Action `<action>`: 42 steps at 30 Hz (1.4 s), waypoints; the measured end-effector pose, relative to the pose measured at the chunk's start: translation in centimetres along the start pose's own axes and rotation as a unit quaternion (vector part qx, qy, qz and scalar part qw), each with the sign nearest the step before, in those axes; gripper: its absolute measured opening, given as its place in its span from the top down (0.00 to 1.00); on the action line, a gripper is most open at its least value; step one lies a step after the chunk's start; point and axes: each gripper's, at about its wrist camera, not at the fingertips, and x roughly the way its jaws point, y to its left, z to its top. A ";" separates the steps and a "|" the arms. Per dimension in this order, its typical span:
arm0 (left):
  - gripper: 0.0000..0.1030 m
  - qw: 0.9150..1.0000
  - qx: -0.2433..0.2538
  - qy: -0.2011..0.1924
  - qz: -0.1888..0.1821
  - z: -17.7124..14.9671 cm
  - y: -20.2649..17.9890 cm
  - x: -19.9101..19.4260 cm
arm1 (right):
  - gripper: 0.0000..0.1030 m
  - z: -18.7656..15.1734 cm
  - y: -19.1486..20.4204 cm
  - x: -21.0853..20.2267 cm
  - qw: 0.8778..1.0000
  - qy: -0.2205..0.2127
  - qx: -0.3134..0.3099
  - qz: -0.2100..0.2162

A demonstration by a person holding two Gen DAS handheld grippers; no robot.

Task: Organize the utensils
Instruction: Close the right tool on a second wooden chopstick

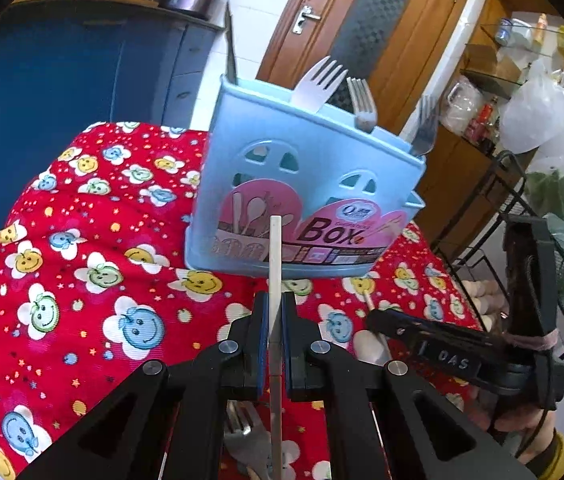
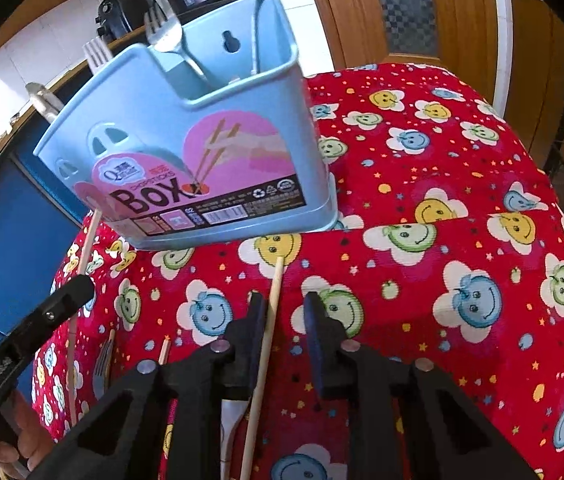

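A light blue utensil box (image 1: 306, 196) stands on the red smiley tablecloth (image 1: 94, 280), with forks (image 1: 320, 80) sticking out of its top. My left gripper (image 1: 275, 312) is shut on a pale chopstick (image 1: 275, 256) that points up toward the box front. In the right wrist view the box (image 2: 202, 148) is ahead on the left. My right gripper (image 2: 285, 312) is open, and a second chopstick (image 2: 268, 332) lies on the cloth between its fingers, close to the left finger. The left gripper (image 2: 78, 286) shows at the left with its chopstick (image 2: 87, 240).
Another fork (image 2: 103, 364) and a short stick (image 2: 164, 350) lie on the cloth at the lower left. A fork (image 1: 248, 436) lies under my left gripper. A blue cabinet (image 1: 62, 68), a wooden door (image 1: 366, 20) and a black wire rack (image 1: 522, 240) surround the table.
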 end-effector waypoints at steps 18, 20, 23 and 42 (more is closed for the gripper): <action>0.94 0.992 -0.081 0.044 0.082 0.0 6.4 1.8 | 0.92 0.0 -1.0 0.1 1.000 0.005 0.008 0.022; 0.94 0.992 -0.075 0.053 0.082 0.1 6.3 1.9 | 0.92 0.1 -1.0 0.0 1.000 0.008 0.004 0.021; 0.94 0.992 -0.062 0.073 0.085 0.6 6.0 2.2 | 0.91 0.4 -1.0 0.2 1.000 0.017 0.006 0.025; 0.93 0.986 -0.048 0.149 0.061 2.9 6.3 4.1 | 0.94 0.9 -0.6 -0.7 0.999 0.016 -0.001 0.038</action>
